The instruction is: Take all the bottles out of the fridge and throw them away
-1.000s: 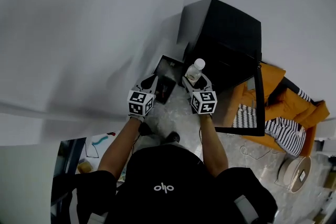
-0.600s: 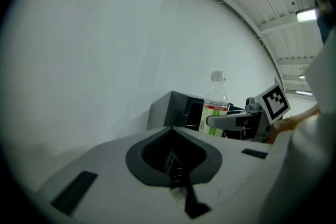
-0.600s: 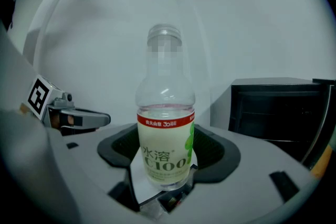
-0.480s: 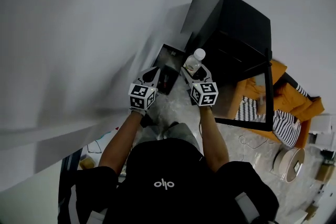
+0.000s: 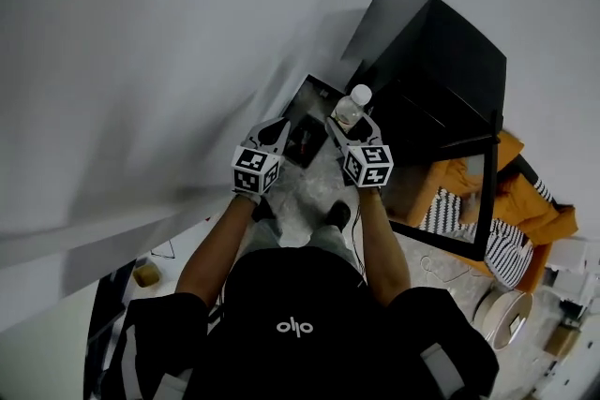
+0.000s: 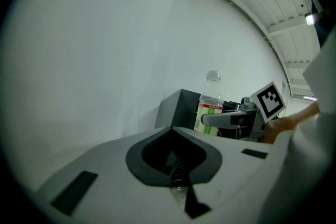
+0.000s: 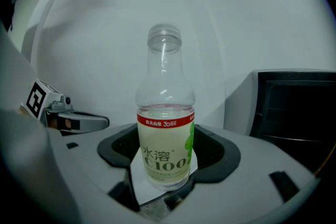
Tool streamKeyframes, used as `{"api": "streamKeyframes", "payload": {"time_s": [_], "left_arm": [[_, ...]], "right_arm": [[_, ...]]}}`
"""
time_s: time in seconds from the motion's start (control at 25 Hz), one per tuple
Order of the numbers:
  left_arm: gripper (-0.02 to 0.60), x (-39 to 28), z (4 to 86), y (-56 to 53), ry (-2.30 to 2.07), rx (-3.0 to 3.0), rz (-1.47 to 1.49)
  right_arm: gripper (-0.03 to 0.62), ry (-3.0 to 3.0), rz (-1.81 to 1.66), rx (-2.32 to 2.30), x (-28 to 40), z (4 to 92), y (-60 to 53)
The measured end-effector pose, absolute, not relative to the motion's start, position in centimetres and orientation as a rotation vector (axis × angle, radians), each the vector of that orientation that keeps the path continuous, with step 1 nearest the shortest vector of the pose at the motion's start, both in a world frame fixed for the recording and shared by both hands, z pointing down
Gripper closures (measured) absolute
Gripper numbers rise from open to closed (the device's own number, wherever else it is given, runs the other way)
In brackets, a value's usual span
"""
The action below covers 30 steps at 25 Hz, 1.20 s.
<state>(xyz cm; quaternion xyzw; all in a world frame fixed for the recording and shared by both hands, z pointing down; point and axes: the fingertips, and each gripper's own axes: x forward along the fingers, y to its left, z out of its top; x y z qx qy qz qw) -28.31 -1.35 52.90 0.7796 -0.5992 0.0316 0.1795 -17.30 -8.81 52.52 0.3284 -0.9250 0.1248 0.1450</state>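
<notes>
Right gripper clamped on clear C100 bottle, outside black fridge, above dark open container. Left gripper jaws together, empty. Disposal pending; fridge contents unseen.

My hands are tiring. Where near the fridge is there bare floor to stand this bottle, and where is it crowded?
Bare: the speckled floor between the bin, the fridge and your shoe. Crowded: beyond the open fridge door, where orange cloth and striped fabric lie.
</notes>
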Motion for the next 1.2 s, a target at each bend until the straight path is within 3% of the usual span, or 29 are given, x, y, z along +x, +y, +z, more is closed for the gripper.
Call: {"api": "streamKeyframes", "payload": {"time_s": [0.48,1.2], "left_arm": [[0.575,-25.4,58.0,-5.6,-1.722,2.129,0.145],[0.575,-26.5,87.6,-9.8,-1.636,2.026,0.205]], "right_arm": [[0.279,-2.646,0.399,0.782,-15.3,58.2,-14.0],[0.279,-2.619,0.442,0.663,-19.0,87.6,-17.7]]}}
